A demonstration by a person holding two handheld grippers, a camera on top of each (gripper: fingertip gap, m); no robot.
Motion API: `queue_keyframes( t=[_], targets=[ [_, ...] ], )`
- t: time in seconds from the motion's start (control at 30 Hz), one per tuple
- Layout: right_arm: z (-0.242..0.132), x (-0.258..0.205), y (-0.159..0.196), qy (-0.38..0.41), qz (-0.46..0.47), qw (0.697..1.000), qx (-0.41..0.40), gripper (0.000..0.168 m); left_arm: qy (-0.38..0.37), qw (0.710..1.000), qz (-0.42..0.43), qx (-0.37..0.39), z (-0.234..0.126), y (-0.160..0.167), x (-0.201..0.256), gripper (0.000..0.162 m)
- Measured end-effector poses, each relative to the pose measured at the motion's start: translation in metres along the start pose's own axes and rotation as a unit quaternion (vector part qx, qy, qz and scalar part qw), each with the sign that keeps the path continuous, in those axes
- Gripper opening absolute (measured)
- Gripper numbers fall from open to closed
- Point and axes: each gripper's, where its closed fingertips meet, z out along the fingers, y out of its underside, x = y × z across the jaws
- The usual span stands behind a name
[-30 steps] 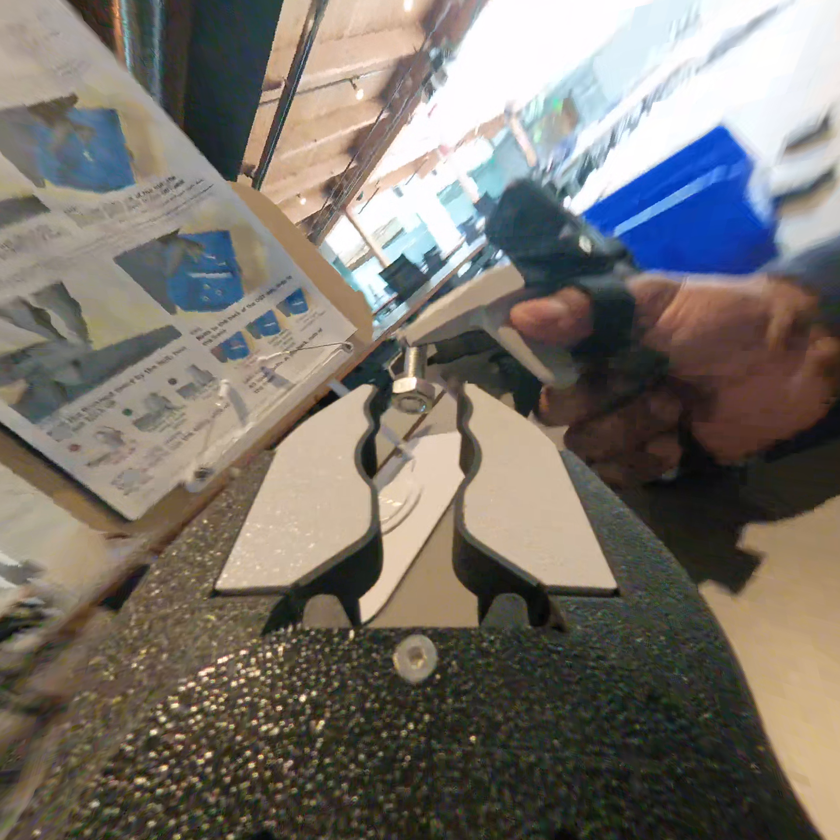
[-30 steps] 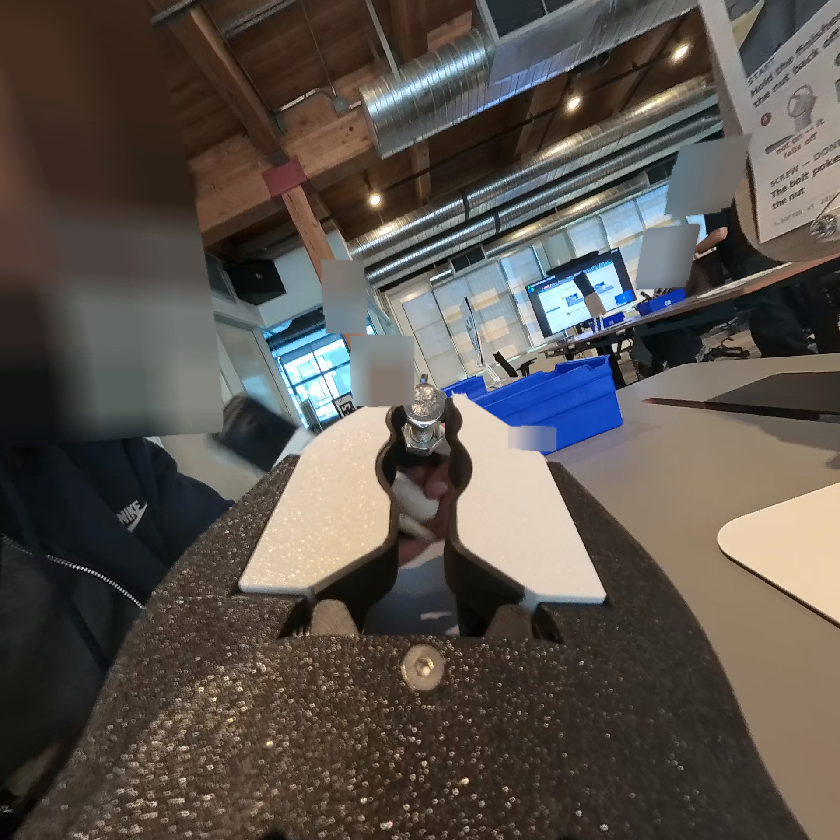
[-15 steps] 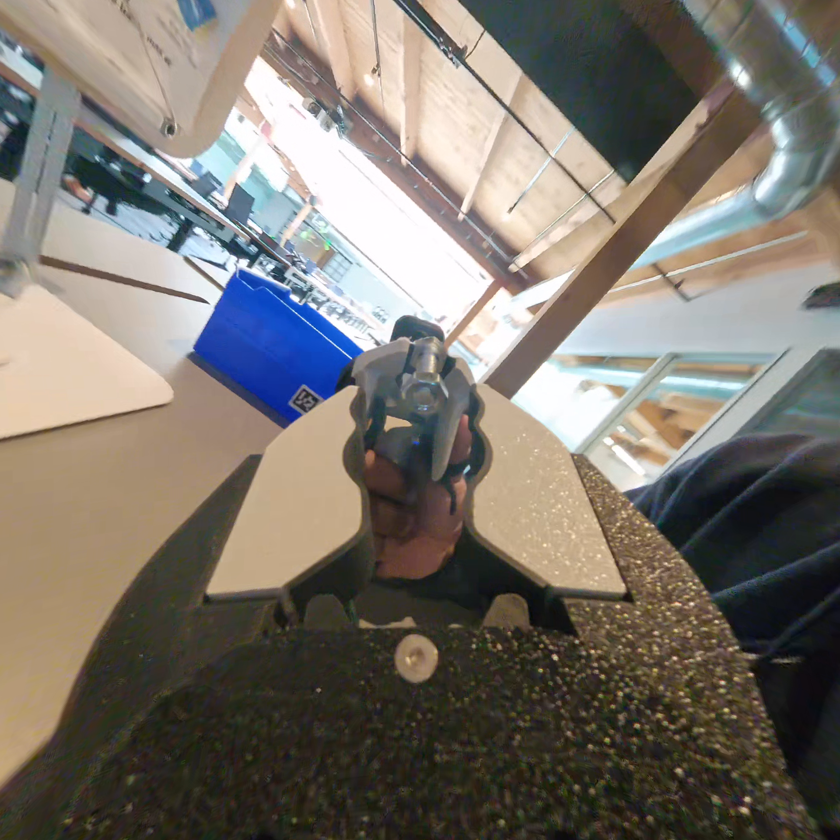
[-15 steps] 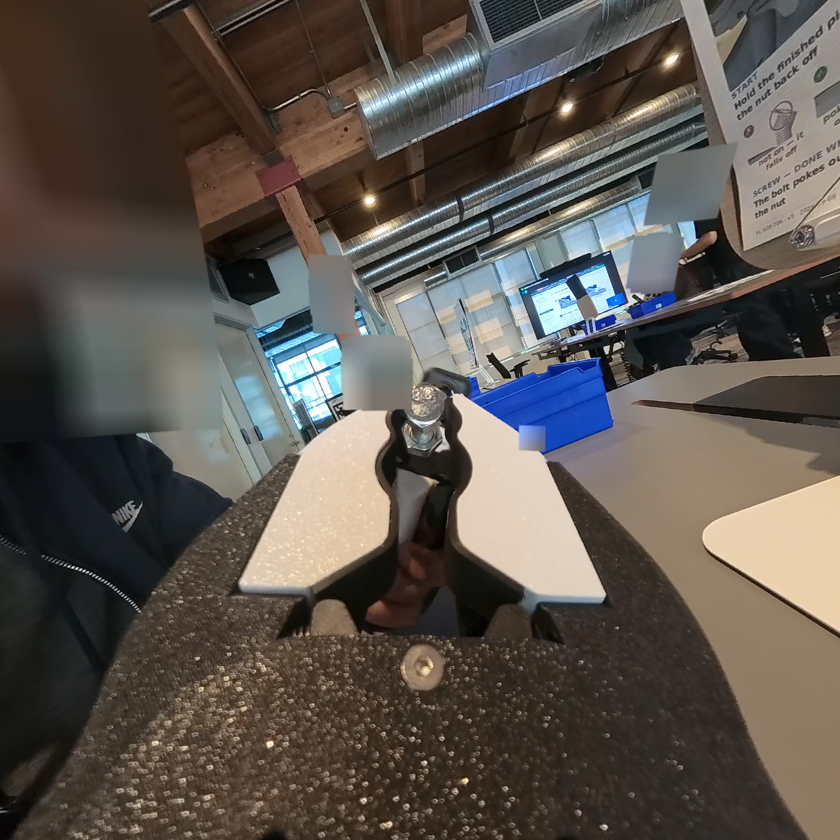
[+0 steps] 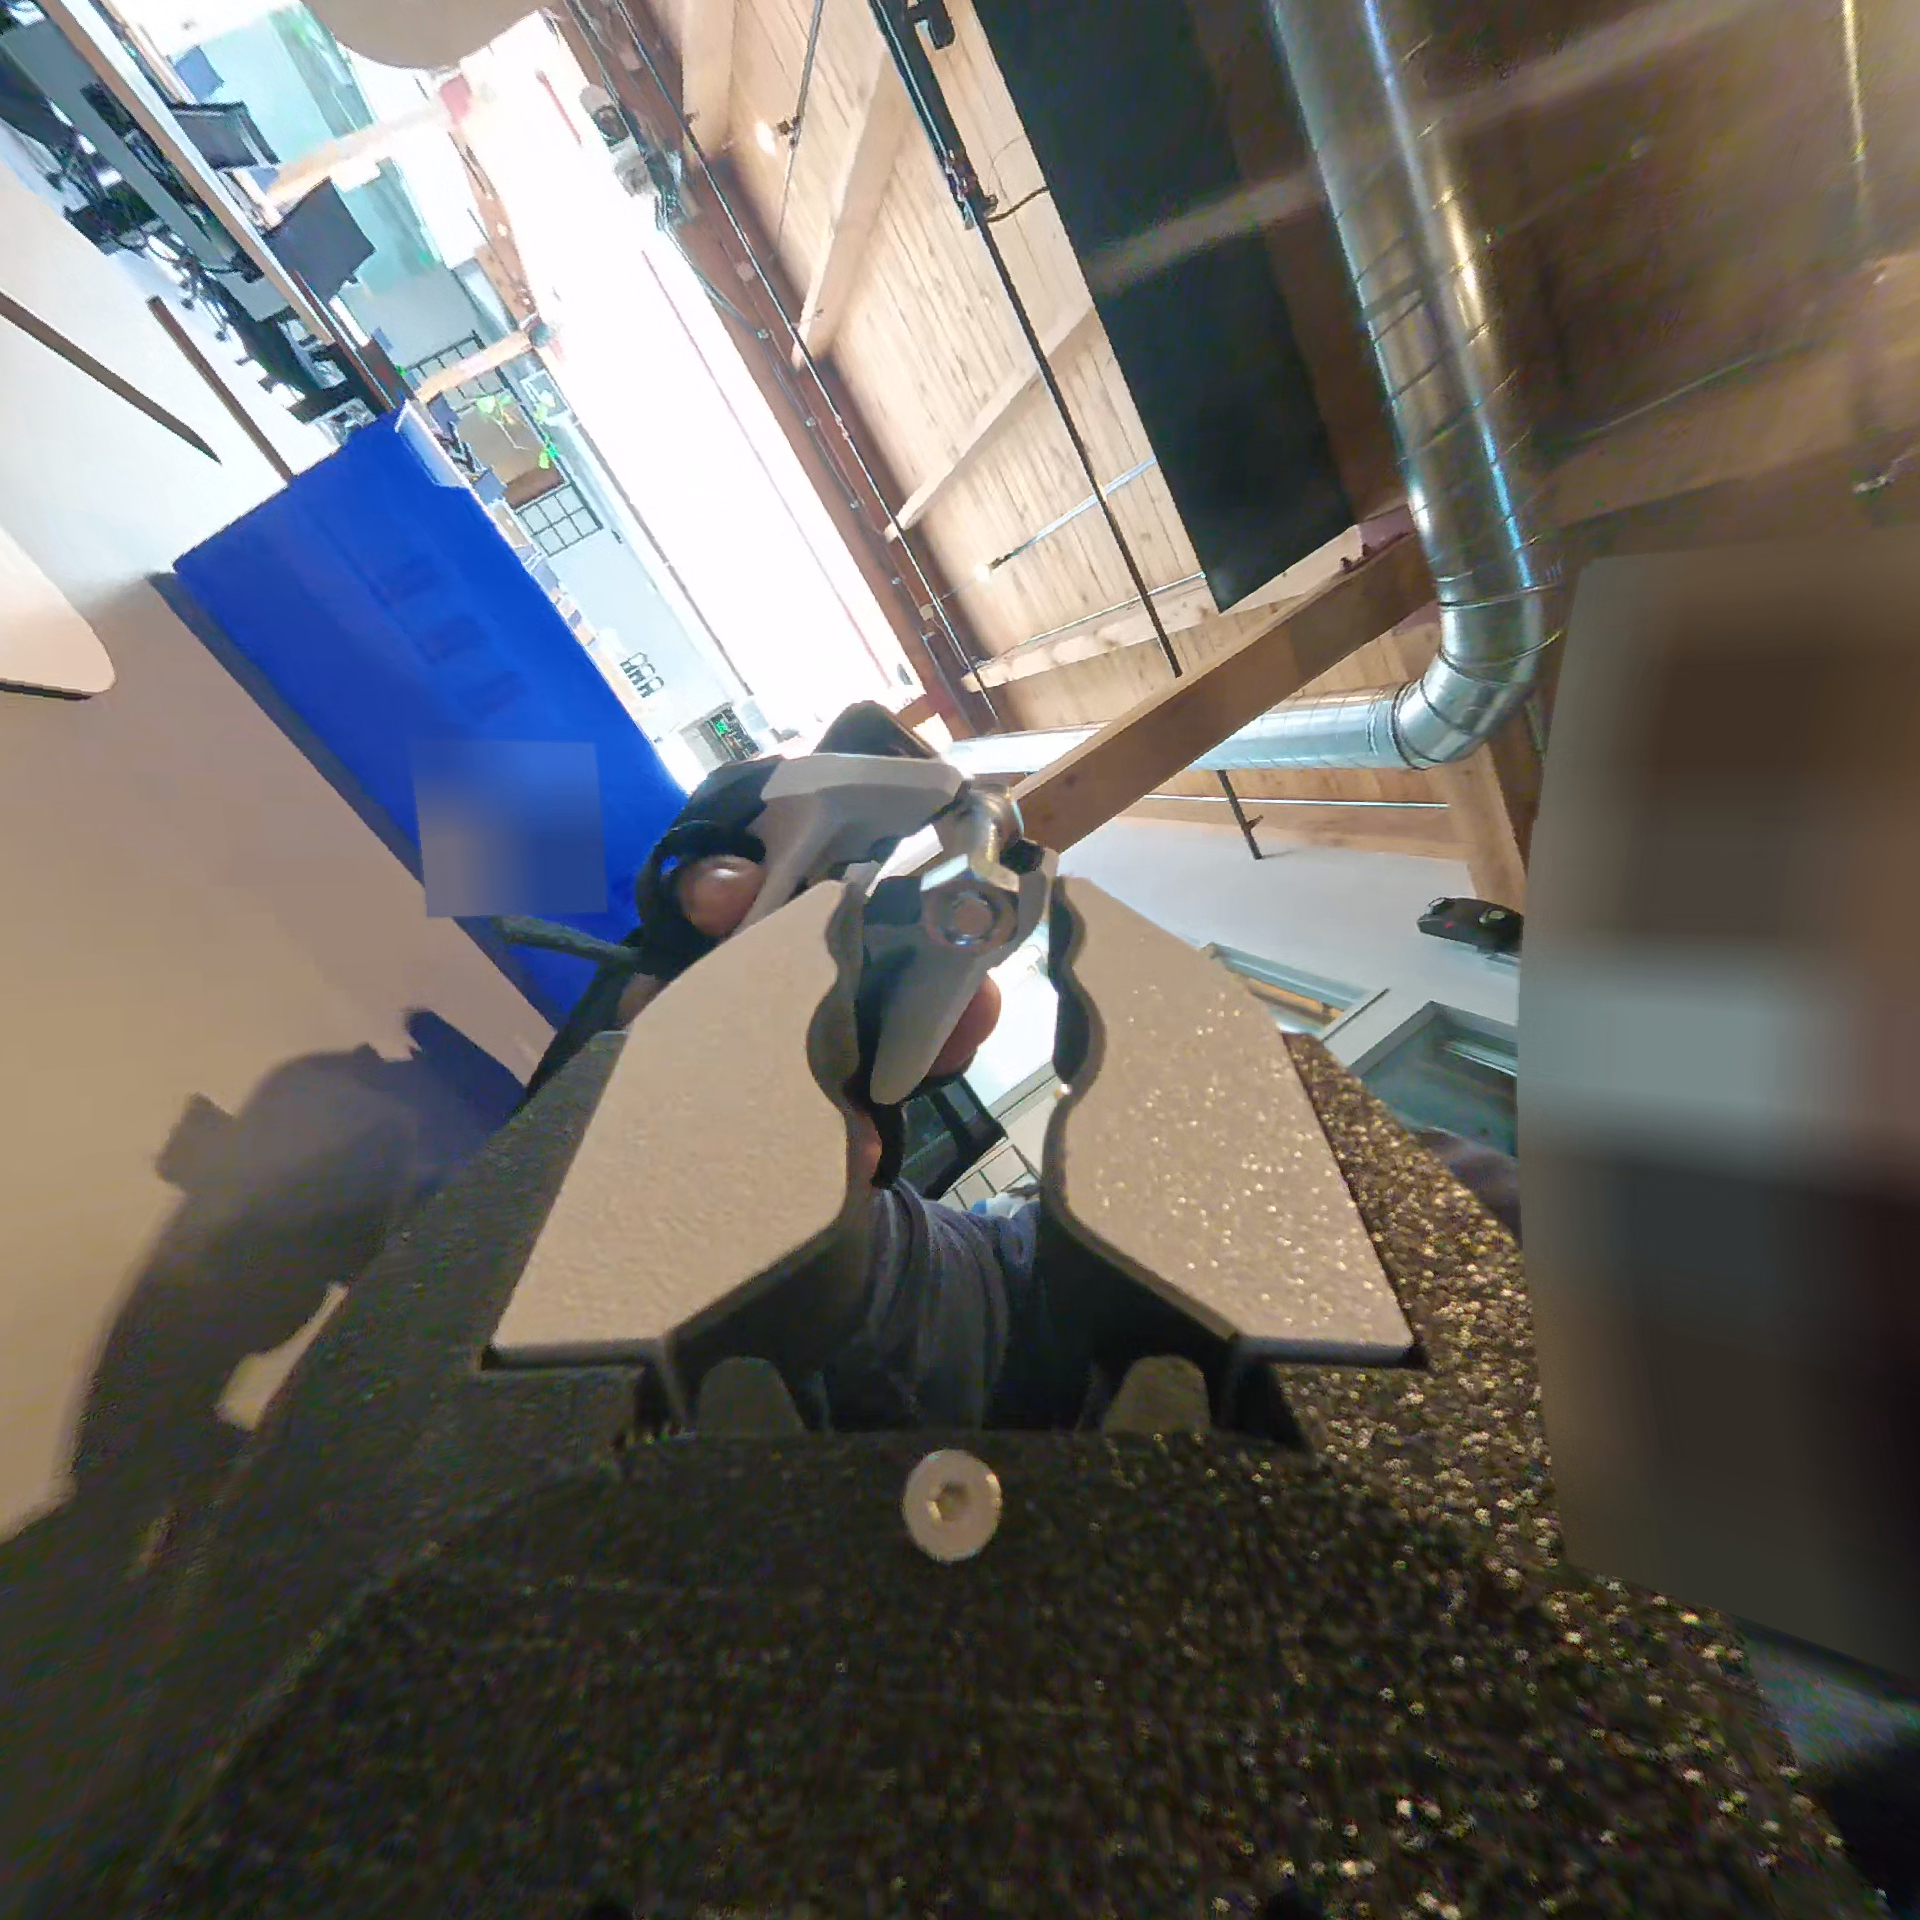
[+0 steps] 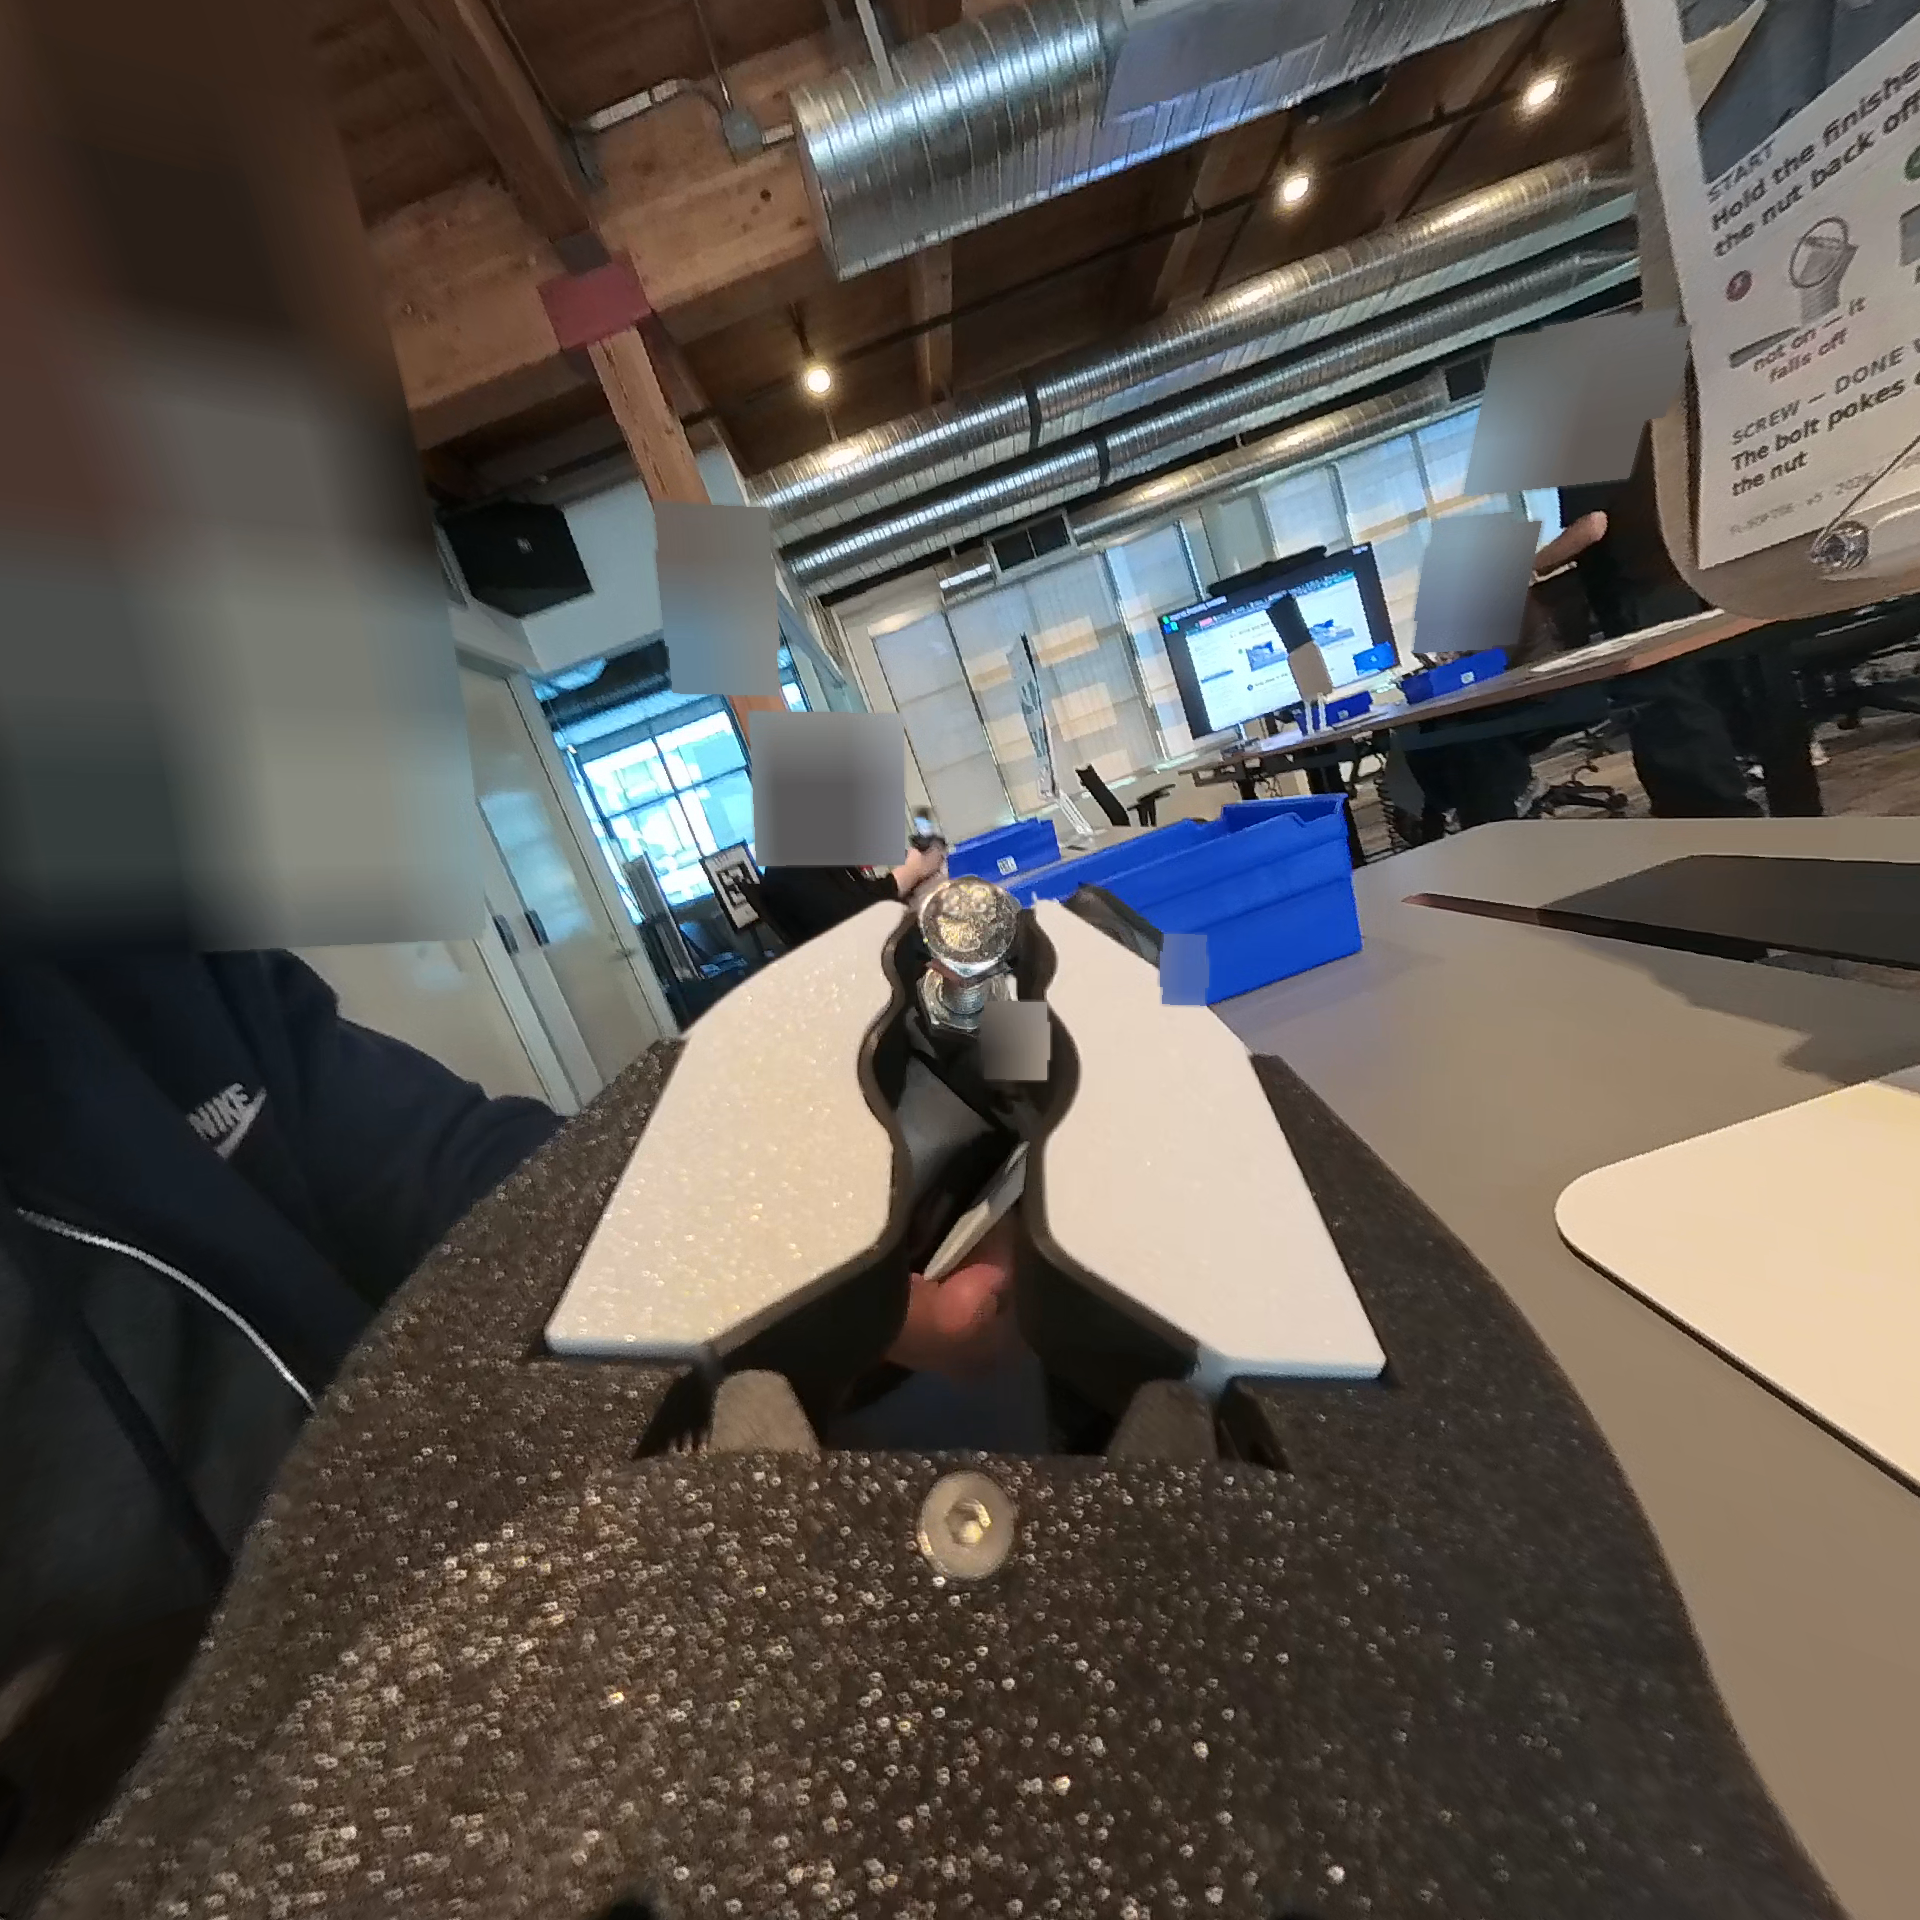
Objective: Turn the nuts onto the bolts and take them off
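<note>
Left wrist view: left gripper with fingers spread, nut between the tips without clear contact, threaded on bolt held by right gripper. Right wrist view: right gripper fingers clamped on bolt, above grey tabletop, blue bin behind.

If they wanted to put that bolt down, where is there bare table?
Bare grey table lies between the blue bins, the dark mat and the white mat. It is crowded in mid-air, where the right gripper holds the bolt against the left gripper.
</note>
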Motion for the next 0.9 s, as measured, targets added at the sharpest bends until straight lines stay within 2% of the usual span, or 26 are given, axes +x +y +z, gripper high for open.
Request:
queue_keyframes(
  t=[0.1, 0.17, 0.23, 0.3, 0.37, 0.4, 0.5, 0.53, 0.57, 0.6, 0.63, 0.73, 0.83, 0.9],
  targets=[
    [0.001, 0.0, 0.002, 0.002, -0.005, 1.0, -0.006, 0.017, -0.011, 0.999, 0.045, -0.004, -0.001, 0.0, 0.001, 0.017],
    [0.001, 0.0, 0.002, 0.0, 0.001, 1.0, -0.003, 0.017, -0.037, 0.994, 0.105, -0.014, 0.0, 0.001, 0.001, 0.017],
    [0.001, 0.0, 0.001, -0.001, 0.006, 1.0, 0.002, 0.017, -0.07, 0.979, 0.19, -0.024, 0.001, 0.0, 0.001, 0.017],
    [0.0, 0.0, 0.0, -0.002, 0.015, 1.0, 0.006, 0.017, -0.109, 0.949, 0.295, -0.034, 0.001, -0.001, 0.0, 0.017],
    [0.0, 0.001, 0.0, -0.004, 0.024, 1.0, 0.011, 0.017, -0.156, 0.891, 0.423, -0.049, 0.001, -0.001, -0.001, 0.017],
    [0.0, 0.001, 0.0, -0.005, 0.027, 1.0, 0.014, 0.017, -0.182, 0.848, 0.494, -0.059, 0.001, -0.001, -0.002, 0.017],
    [0.0, 0.002, 0.001, -0.002, 0.036, 0.999, 0.015, 0.017, -0.257, 0.676, 0.684, -0.094, -0.002, -0.004, -0.005, 0.018],
    [0.0, 0.002, 0.001, -0.003, 0.038, 0.999, 0.018, 0.017, -0.273, 0.629, 0.721, -0.1, -0.002, -0.004, -0.006, 0.018],
    [-0.001, 0.002, -0.001, -0.005, 0.042, 0.999, 0.023, 0.017, -0.279, 0.602, 0.741, -0.102, -0.002, -0.004, -0.006, 0.027],
    [-0.001, 0.002, -0.002, -0.006, 0.044, 0.999, 0.028, 0.017, -0.271, 0.608, 0.74, -0.1, 0.0, -0.002, -0.004, 0.036],
    [-0.002, 0.002, -0.003, -0.005, 0.044, 0.999, 0.03, 0.017, -0.258, 0.639, 0.719, -0.09, 0.002, -0.001, -0.002, 0.041],
    [-0.003, 0.003, -0.006, -0.004, 0.045, 0.998, 0.034, 0.016, -0.209, 0.765, 0.607, -0.055, 0.004, -0.002, 0.005, 0.056],
    [-0.003, 0.003, -0.006, -0.005, 0.045, 0.998, 0.034, 0.017, -0.163, 0.867, 0.47, -0.04, 0.003, -0.005, 0.006, 0.054],
    [-0.003, 0.003, -0.005, -0.005, 0.046, 0.998, 0.034, 0.017, -0.137, 0.911, 0.387, -0.031, 0.002, -0.005, 0.004, 0.049]
  ],
)
